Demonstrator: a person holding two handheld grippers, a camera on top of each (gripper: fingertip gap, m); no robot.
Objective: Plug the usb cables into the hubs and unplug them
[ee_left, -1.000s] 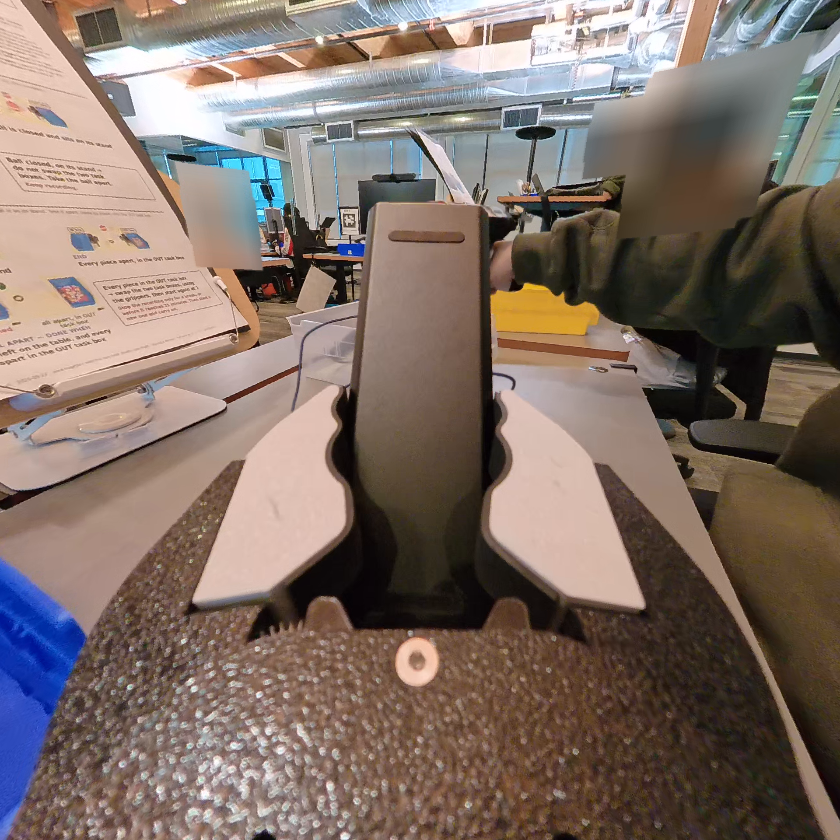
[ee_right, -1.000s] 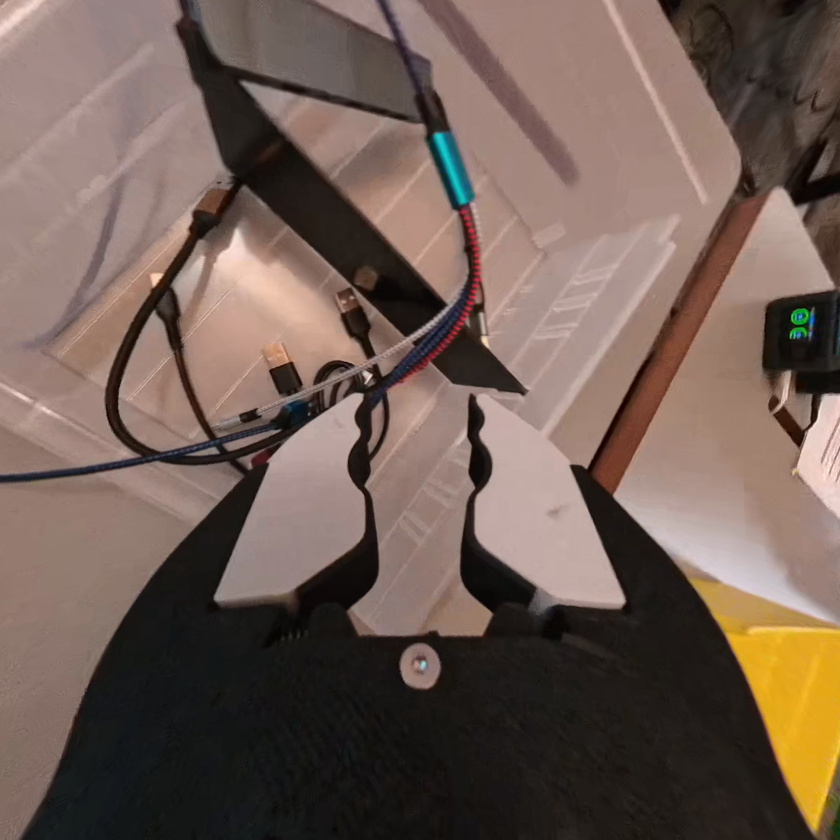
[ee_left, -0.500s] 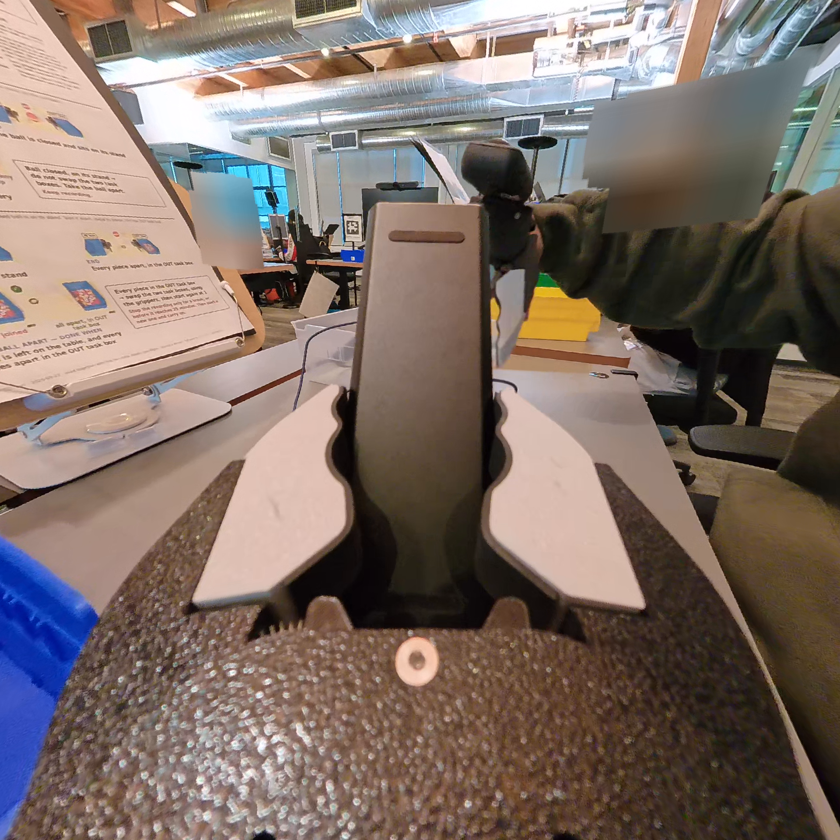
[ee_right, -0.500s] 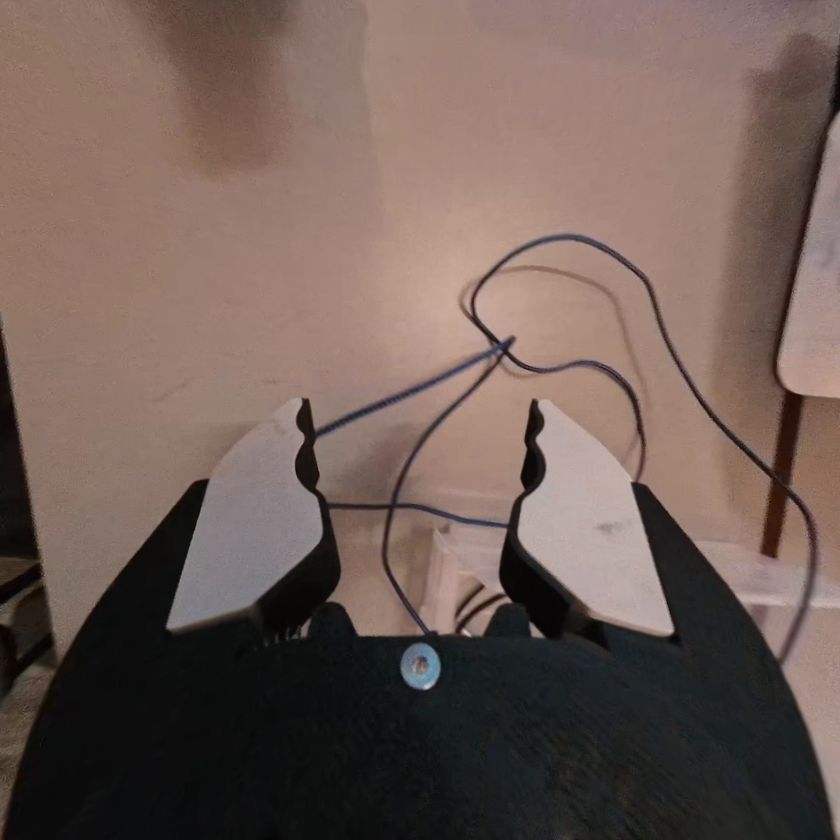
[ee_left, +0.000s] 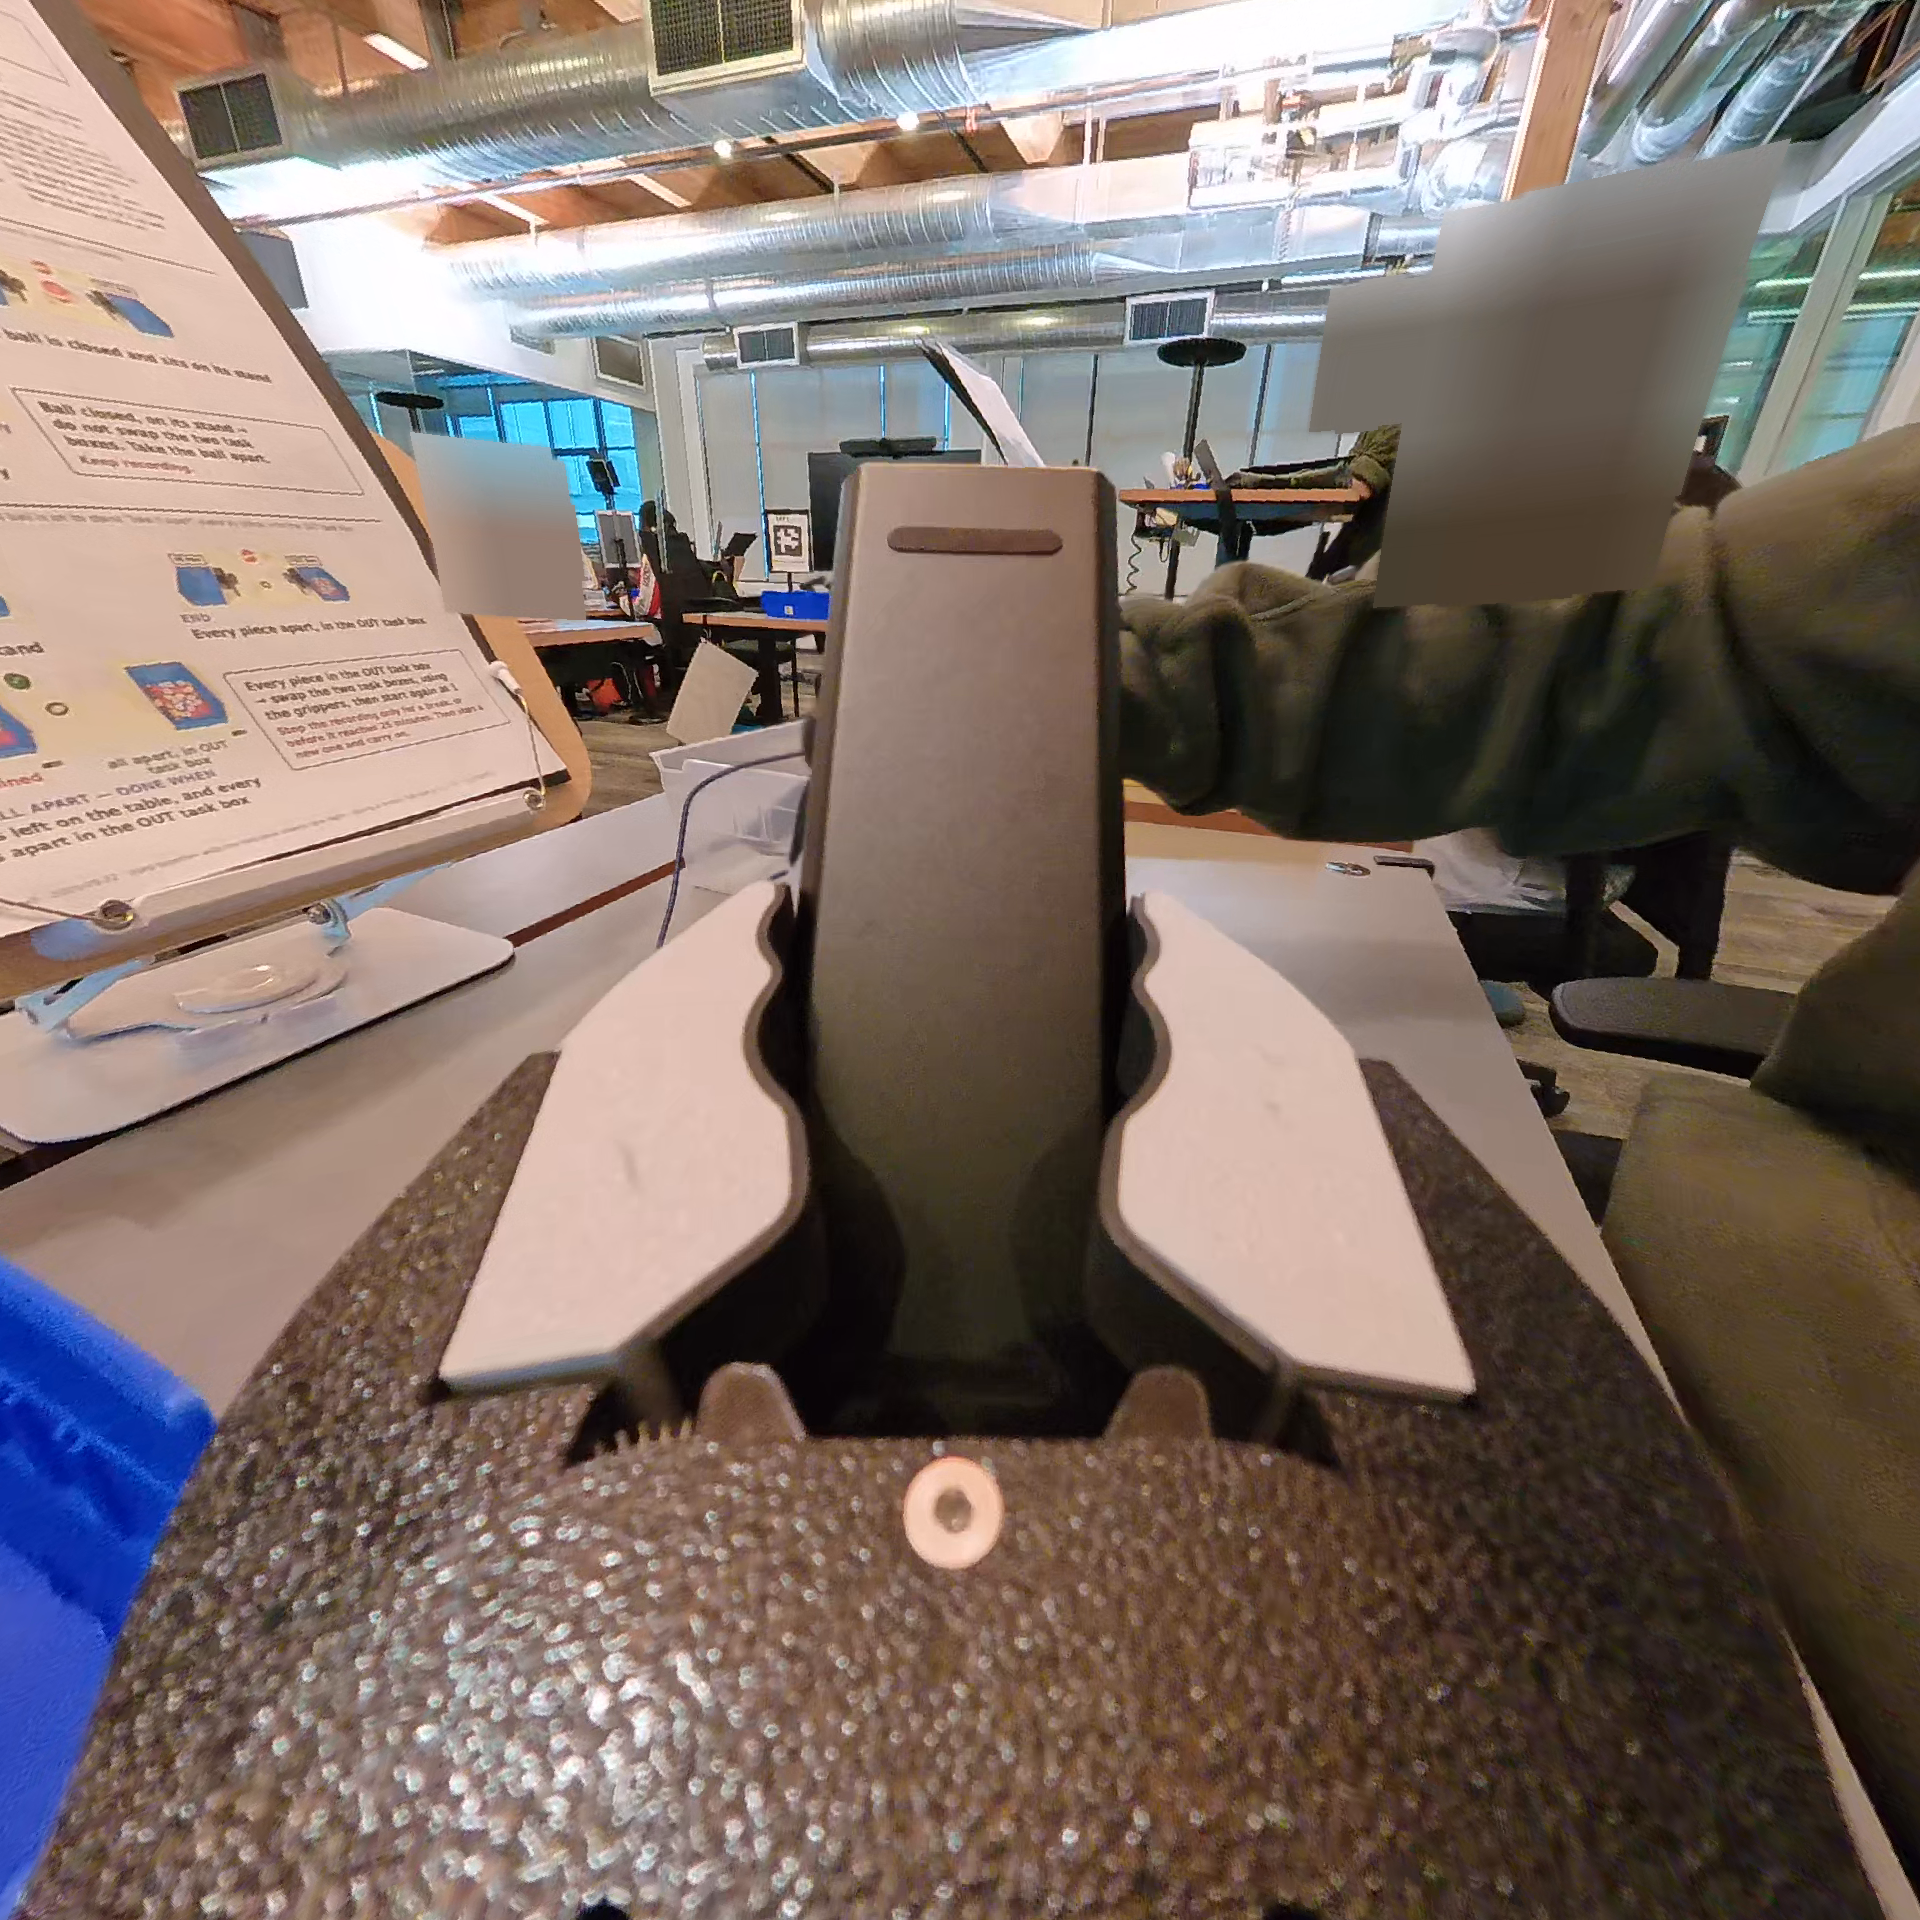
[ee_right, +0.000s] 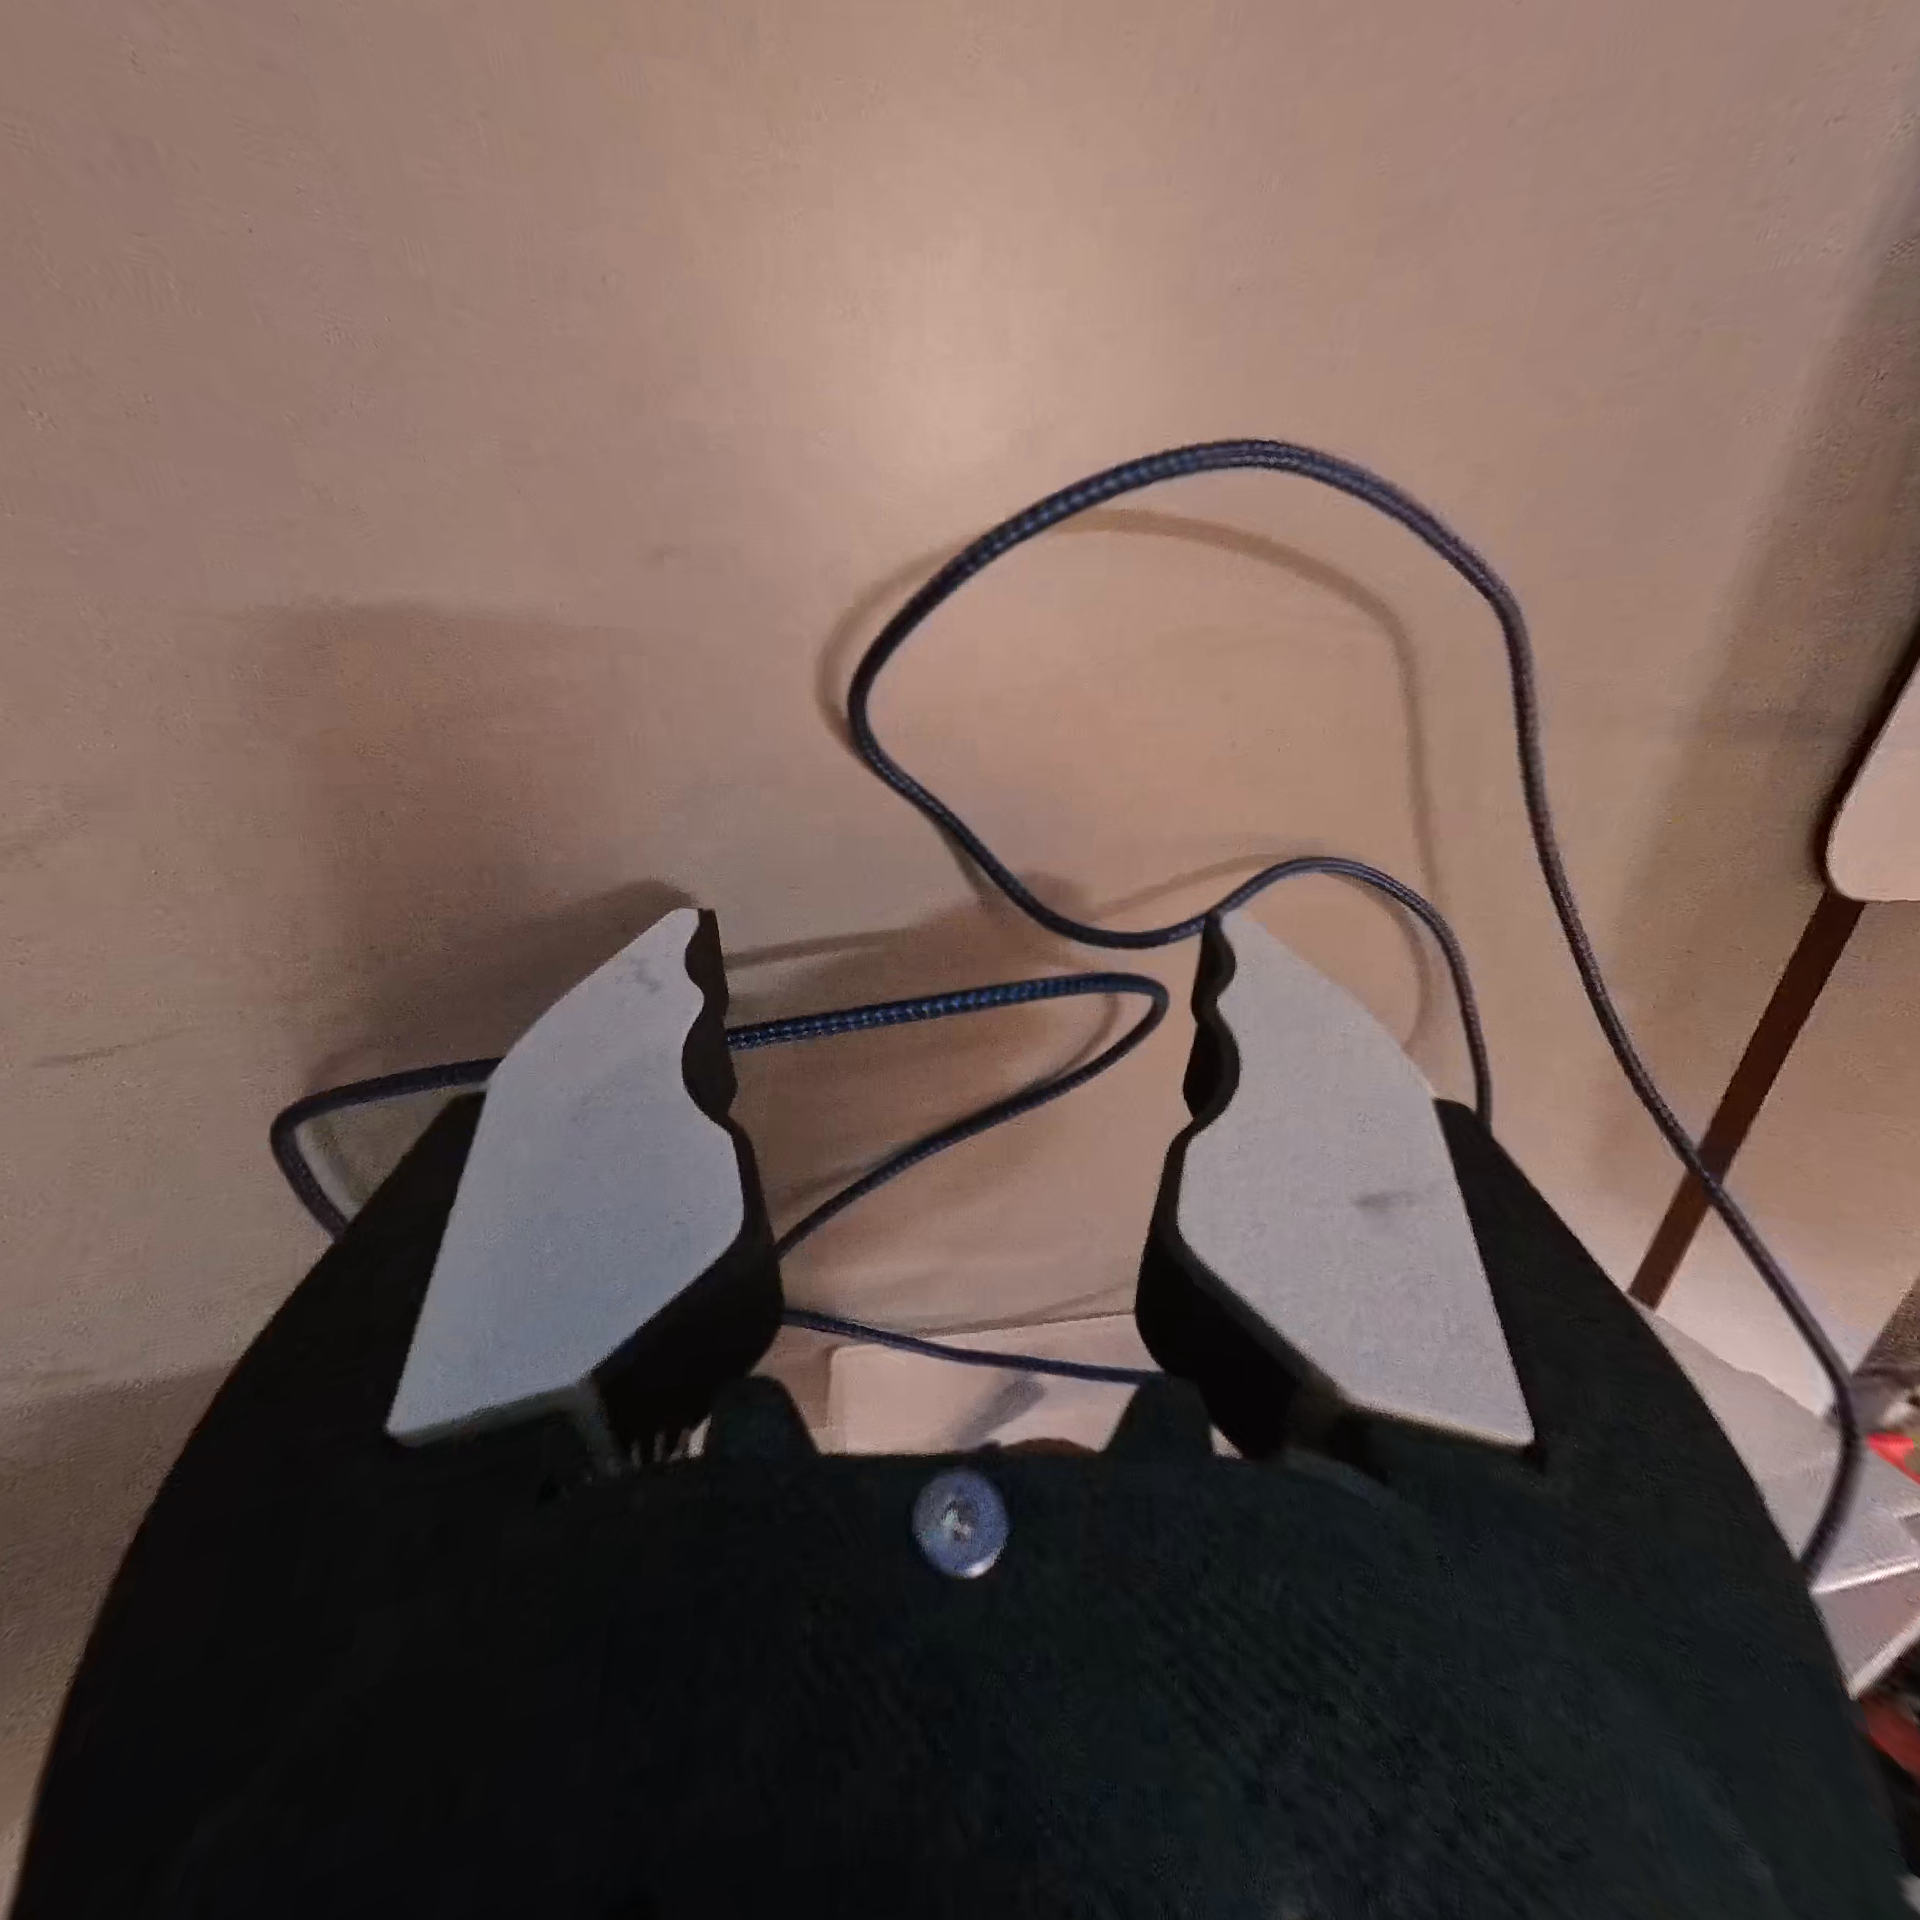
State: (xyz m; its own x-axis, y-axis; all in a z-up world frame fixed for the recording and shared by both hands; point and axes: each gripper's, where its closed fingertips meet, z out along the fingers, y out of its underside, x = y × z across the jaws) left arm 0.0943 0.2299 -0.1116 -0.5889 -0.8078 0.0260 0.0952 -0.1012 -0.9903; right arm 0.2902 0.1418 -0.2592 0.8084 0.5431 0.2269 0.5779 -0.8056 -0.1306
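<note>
My left gripper (ee_left: 956,899) is shut on a tall dark grey hub (ee_left: 961,727) and holds it upright above the grey table (ee_left: 260,1143). The hub has a slot near its top end. My right gripper (ee_right: 956,925) is open and empty, pointing down at the table top (ee_right: 727,416). A dark blue braided usb cable (ee_right: 1507,623) lies in loops on the table under and beyond its fingers. One strand passes between the two fingers without touching them. A thin strand of the cable also shows in the left wrist view (ee_left: 681,831). Its plug is not visible.
A sheet on a document stand (ee_left: 208,520) is at the left. A blue bin (ee_left: 62,1455) is at the lower left. A clear plastic bin (ee_left: 727,790) stands behind the hub. A person's green sleeve (ee_left: 1455,707) reaches across at the right. A chair (ee_left: 1662,1018) is past the table edge. My hands' fingertips stand some 25 centimeters from each other.
My right gripper swung away from the clear bin holding cables and a hub, came over the table and opened wider. The left gripper kept still with its hub.
</note>
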